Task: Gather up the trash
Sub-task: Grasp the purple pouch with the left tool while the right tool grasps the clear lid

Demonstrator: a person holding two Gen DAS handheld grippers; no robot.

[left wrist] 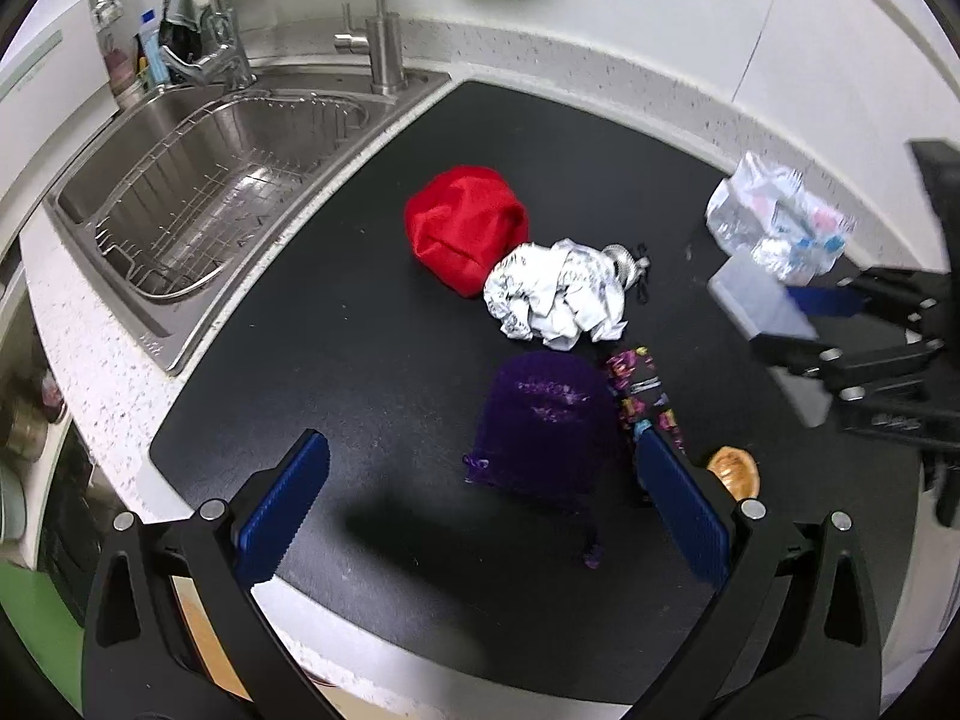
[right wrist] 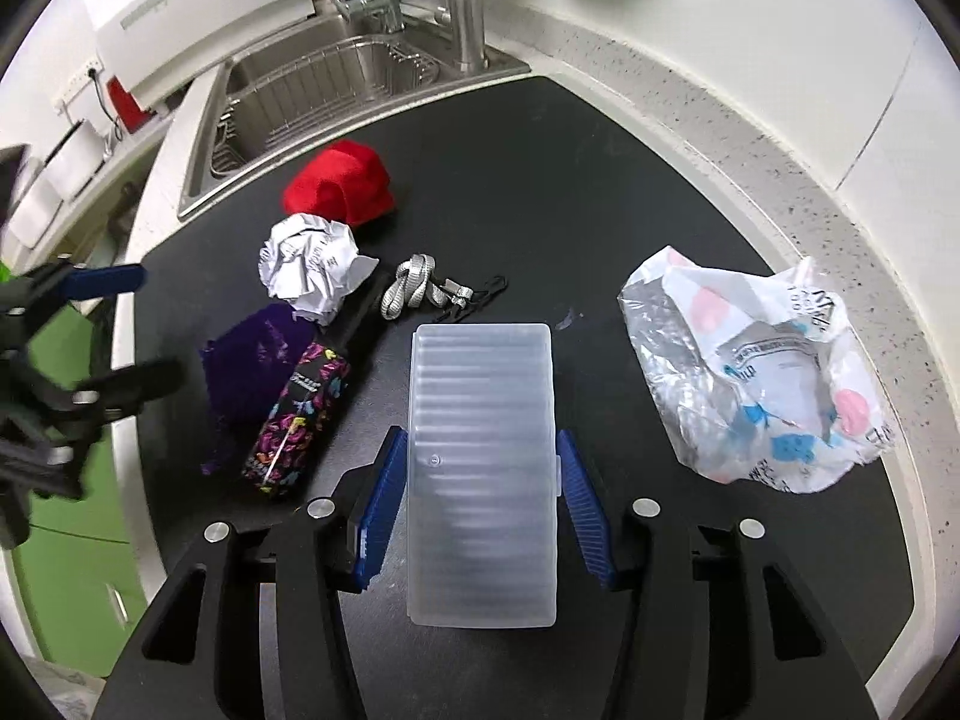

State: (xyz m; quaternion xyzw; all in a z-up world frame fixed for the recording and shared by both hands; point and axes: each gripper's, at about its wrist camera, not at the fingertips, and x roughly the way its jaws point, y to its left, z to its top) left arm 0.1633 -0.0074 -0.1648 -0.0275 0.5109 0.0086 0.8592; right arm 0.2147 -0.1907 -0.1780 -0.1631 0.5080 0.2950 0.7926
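Observation:
My right gripper [right wrist: 480, 480] is shut on a translucent plastic box [right wrist: 481, 468], held above the black mat [right wrist: 540, 180]; the box also shows in the left wrist view [left wrist: 759, 300]. A crumpled plastic bag [right wrist: 762, 366] lies to its right. A crumpled paper ball [left wrist: 555, 294] lies mid-mat beside a red cloth [left wrist: 465, 228], also in the right wrist view [right wrist: 312, 267]. My left gripper [left wrist: 480, 498] is open above a purple pouch [left wrist: 540, 420]. A floral patterned case [right wrist: 297, 420] lies next to the pouch.
A steel sink [left wrist: 198, 192] with a wire rack sits at the left with taps [left wrist: 384, 42] behind. A grey lanyard [right wrist: 420, 288] lies mid-mat. An orange round object [left wrist: 735, 471] sits by my left gripper's right finger. A speckled counter [right wrist: 780, 180] rims the mat.

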